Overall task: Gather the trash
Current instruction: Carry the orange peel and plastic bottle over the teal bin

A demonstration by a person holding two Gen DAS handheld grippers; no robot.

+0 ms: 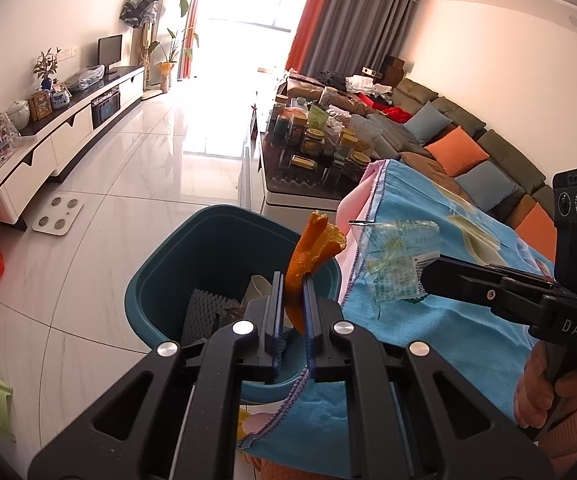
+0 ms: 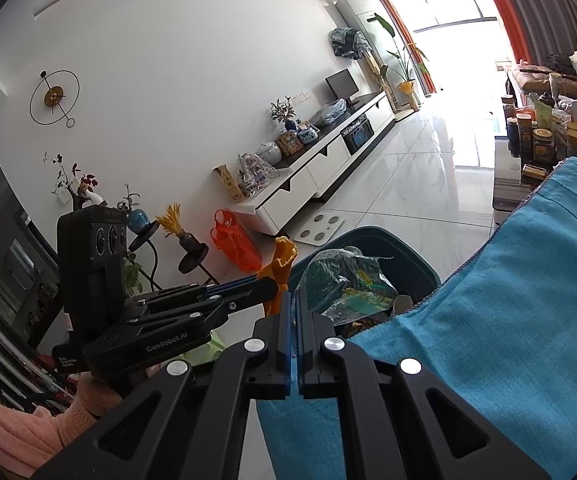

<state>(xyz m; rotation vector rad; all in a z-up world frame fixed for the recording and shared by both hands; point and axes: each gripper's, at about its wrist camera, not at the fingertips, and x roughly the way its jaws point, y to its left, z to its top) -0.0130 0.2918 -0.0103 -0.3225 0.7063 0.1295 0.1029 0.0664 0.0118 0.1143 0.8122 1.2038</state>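
Observation:
My left gripper [image 1: 292, 280] is shut on a strip of orange peel [image 1: 316, 246], which sticks up above the rim of a teal bin [image 1: 192, 252]. A grey foam piece [image 1: 202, 310] and paper scraps lie inside the bin. To the right, my right gripper [image 1: 428, 276] is shut on a crumpled clear plastic wrapper [image 1: 396, 264] over the edge of a blue cloth [image 1: 428, 328]. In the right wrist view the right gripper [image 2: 293, 296] pinches the wrapper [image 2: 348, 280] just above the bin [image 2: 408, 256]. The left gripper [image 2: 274, 286] holds the peel [image 2: 283, 264] beside it.
A white scale [image 1: 58, 214] lies on the tiled floor left of the bin. A long white TV cabinet [image 1: 68, 136] runs along the left wall. A coffee table [image 1: 300, 196] crowded with jars and a sofa [image 1: 468, 148] stand behind the cloth. An orange bag [image 2: 234, 246] sits by the cabinet.

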